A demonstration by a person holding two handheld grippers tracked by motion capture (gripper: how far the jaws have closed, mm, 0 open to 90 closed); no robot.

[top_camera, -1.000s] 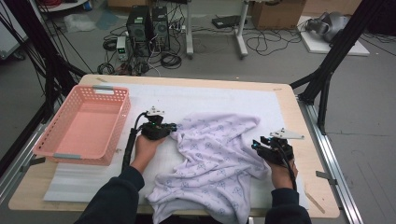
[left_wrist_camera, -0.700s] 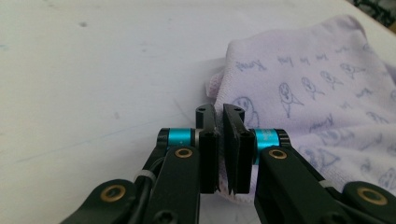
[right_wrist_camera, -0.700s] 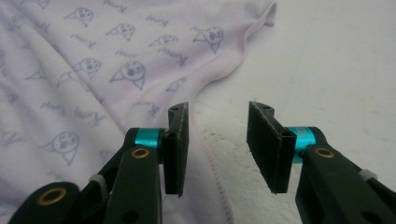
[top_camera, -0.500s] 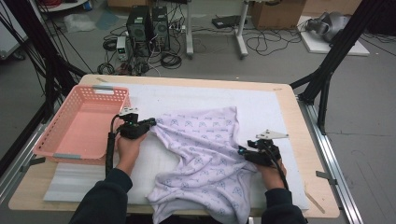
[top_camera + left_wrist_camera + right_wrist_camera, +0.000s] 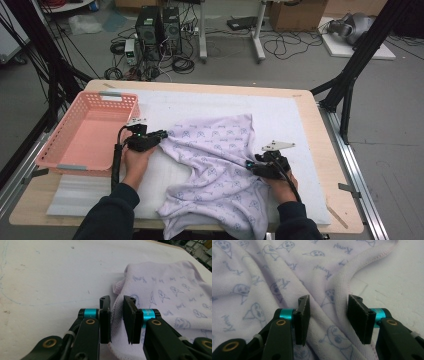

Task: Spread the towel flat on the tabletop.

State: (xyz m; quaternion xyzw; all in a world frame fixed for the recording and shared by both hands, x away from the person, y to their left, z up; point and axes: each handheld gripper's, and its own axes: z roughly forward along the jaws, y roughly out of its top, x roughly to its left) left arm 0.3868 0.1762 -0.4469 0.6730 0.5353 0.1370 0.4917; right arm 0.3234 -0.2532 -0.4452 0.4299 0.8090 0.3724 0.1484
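Note:
A pale lilac cloth (image 5: 215, 160) printed with small blue figures lies rumpled on the white mat, its near end hanging over the table's front edge. My left gripper (image 5: 162, 134) is at the cloth's left corner. In the left gripper view its jaws (image 5: 116, 301) have just been opening; a fold of the cloth (image 5: 170, 290) stands loosely in the narrow gap. My right gripper (image 5: 250, 167) rests on the cloth's right side. In the right gripper view, the right gripper (image 5: 328, 300) straddles a hemmed ridge of cloth (image 5: 262, 272); its jaws have just been closing a little, pads clear of it.
A pink plastic basket (image 5: 102, 95) stands empty at the table's left, close to my left hand. The white mat (image 5: 285, 112) covers most of the wooden table (image 5: 320, 150). Computers, cables and black frame legs are on the floor beyond.
My left hand has drawn the cloth's corner leftward toward the basket, spreading the cloth wider. My right hand has shifted left and slightly nearer. The left jaws have parted.

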